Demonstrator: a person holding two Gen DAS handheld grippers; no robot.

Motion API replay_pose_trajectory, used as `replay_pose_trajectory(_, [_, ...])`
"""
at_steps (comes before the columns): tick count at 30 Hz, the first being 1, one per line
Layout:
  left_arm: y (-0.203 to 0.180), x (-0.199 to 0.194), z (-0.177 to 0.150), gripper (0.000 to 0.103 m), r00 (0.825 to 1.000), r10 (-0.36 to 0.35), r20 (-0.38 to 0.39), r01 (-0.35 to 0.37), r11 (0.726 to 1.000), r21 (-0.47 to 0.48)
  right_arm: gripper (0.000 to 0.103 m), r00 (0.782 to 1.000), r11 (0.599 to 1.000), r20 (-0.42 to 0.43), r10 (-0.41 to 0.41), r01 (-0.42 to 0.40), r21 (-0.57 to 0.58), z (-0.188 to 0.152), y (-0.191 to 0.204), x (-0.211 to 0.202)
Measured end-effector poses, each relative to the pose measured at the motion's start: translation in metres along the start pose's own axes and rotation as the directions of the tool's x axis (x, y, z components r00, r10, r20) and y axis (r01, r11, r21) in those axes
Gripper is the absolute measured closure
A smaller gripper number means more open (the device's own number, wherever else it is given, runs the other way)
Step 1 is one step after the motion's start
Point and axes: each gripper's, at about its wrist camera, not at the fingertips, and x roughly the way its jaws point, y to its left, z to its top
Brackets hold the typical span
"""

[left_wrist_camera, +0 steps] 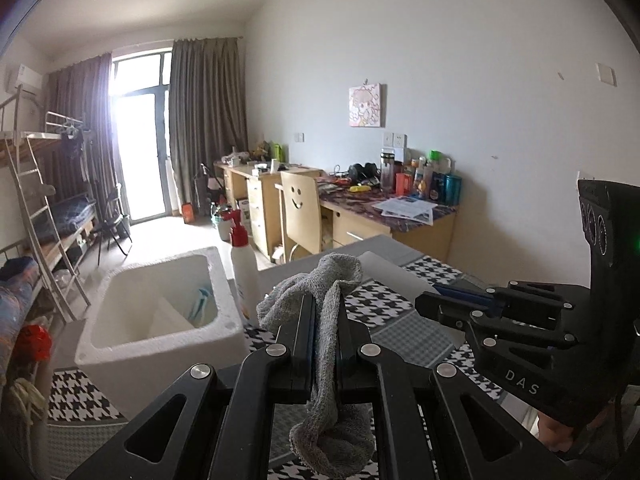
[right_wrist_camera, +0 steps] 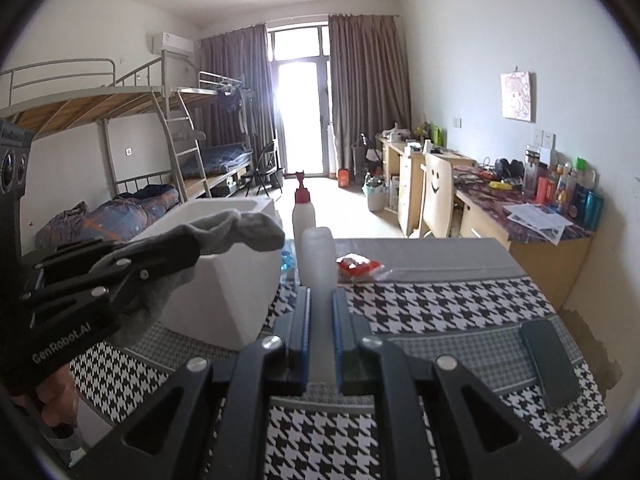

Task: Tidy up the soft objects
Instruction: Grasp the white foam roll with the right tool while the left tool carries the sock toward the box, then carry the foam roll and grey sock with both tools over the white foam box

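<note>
My left gripper [left_wrist_camera: 324, 300] is shut on a grey sock [left_wrist_camera: 336, 272]. The sock's toe bunches past the fingertips and its other end hangs below the jaws. Seen from the right wrist, the left gripper [right_wrist_camera: 192, 248] holds the sock [right_wrist_camera: 248, 228] in the air in front of the white foam box [right_wrist_camera: 240, 292]. My right gripper [right_wrist_camera: 320, 292] is shut on a pale translucent soft item [right_wrist_camera: 318, 252] that sticks out beyond the fingertips. In the left wrist view the right gripper [left_wrist_camera: 424, 304] stands to the right, with the pale item [left_wrist_camera: 388, 272] reaching up-left from its tips.
The foam box [left_wrist_camera: 120, 344] is open on top and sits at the left on a houndstooth tablecloth [right_wrist_camera: 440, 304]. A white pump bottle with a red top [right_wrist_camera: 303, 216] stands behind it. A red packet [right_wrist_camera: 356, 266] and a dark phone [right_wrist_camera: 550, 364] lie on the cloth.
</note>
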Motion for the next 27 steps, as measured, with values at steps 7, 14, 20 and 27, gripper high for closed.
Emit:
replay_pose_trajectory(7, [0.017,-0.004,0.012,0.096,0.998,0.056,0.031,-0.055,0.998,-0.015,0.090,0.999,0.999,0.018,0.029,-0.029,-0.017,0.015,0.011,0.008])
replay_pose_trajectory(14, [0.044,-0.005,0.022,0.096,0.991,0.124,0.052,-0.121,0.991,-0.057,0.090,0.998,0.997,0.030,0.063,-0.061,-0.041,0.031,0.023,0.021])
replay_pose_trajectory(20, [0.063,-0.006,0.027,0.096,0.981,0.179,0.071,-0.173,0.982,-0.081,0.090,0.996,0.995,0.027,0.089,-0.088,-0.046,0.042,0.031,0.033])
replay_pose_trajectory(27, [0.078,-0.001,0.029,0.095,0.966,0.252,0.061,-0.246,0.964,-0.100,0.090,0.992,0.990,-0.002,0.128,-0.128,-0.062,0.054,0.043,0.051])
